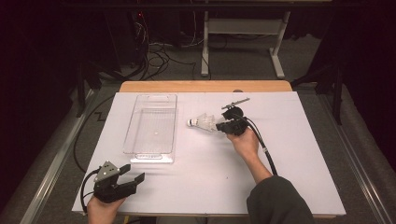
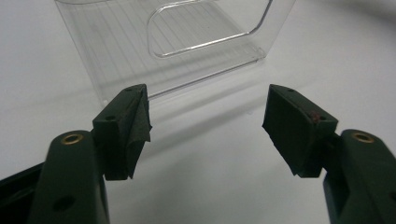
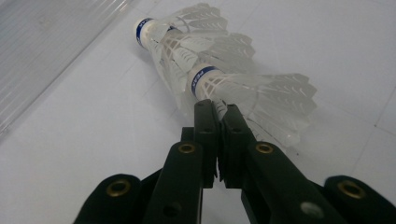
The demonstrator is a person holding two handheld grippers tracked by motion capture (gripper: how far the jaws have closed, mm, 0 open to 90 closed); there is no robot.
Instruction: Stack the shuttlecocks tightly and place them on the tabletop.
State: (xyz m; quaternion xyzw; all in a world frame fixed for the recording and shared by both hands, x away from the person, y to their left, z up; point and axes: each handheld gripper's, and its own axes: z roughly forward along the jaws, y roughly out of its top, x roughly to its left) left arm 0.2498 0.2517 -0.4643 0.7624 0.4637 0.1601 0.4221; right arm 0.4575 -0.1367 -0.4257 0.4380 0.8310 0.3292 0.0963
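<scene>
Shuttlecocks: two white ones nested together, the near shuttlecock [image 3: 243, 86] pushed into the skirt of the far shuttlecock [image 3: 177, 28]; they lie on the white table [image 1: 280, 186] just right of the clear bin [image 1: 152, 128], cork ends toward it.
Right gripper: my right gripper [image 3: 217, 109] has its jaws pinched nearly together on the feather skirt of the near shuttlecock; I take the skirt edge because it is the thin part that a narrow grip can hold.
Why nested: I judge that one pinch can carry both, provided the far one stays seated.
Left gripper: my left gripper [image 2: 208, 123] rests at the near left corner of the table with jaws wide and nothing between them, pointed at the bin's near wall; I read it as parked, ready to steady the bin.
Bin: empty, set lengthwise beside the shuttlecocks, so the carry is short.
Risk: feathers crush easily, and the far shuttlecock may slip off when lifted.
</scene>
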